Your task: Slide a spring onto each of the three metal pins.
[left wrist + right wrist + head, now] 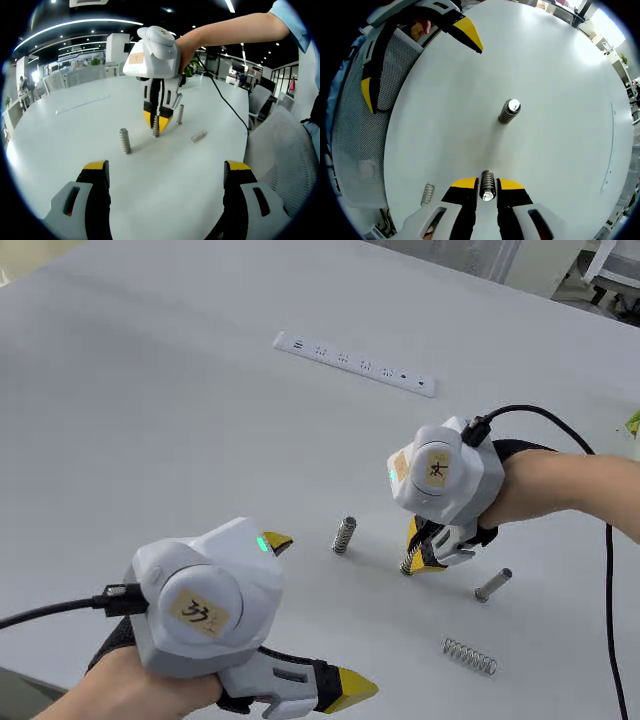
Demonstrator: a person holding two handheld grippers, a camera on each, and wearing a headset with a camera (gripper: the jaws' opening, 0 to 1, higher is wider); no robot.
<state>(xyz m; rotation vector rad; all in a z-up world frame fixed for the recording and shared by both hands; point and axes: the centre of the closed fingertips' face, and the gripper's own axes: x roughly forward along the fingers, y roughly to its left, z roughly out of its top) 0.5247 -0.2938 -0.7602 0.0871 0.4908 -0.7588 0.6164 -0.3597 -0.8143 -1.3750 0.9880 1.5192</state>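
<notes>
On the grey worktop, the right gripper clamps a coiled metal spring around an upright metal pin; the left gripper hovers, jaws wide apart.

Left gripper jaws wide apart along the bottom. Mid-frame, the right gripper pinches a spring-wrapped pin, with a loose spring lying just to its right.

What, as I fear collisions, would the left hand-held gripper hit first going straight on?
Probably the right hand-held gripper gripping a sprung pin; the nearer standing pin sits just off that line.
</notes>
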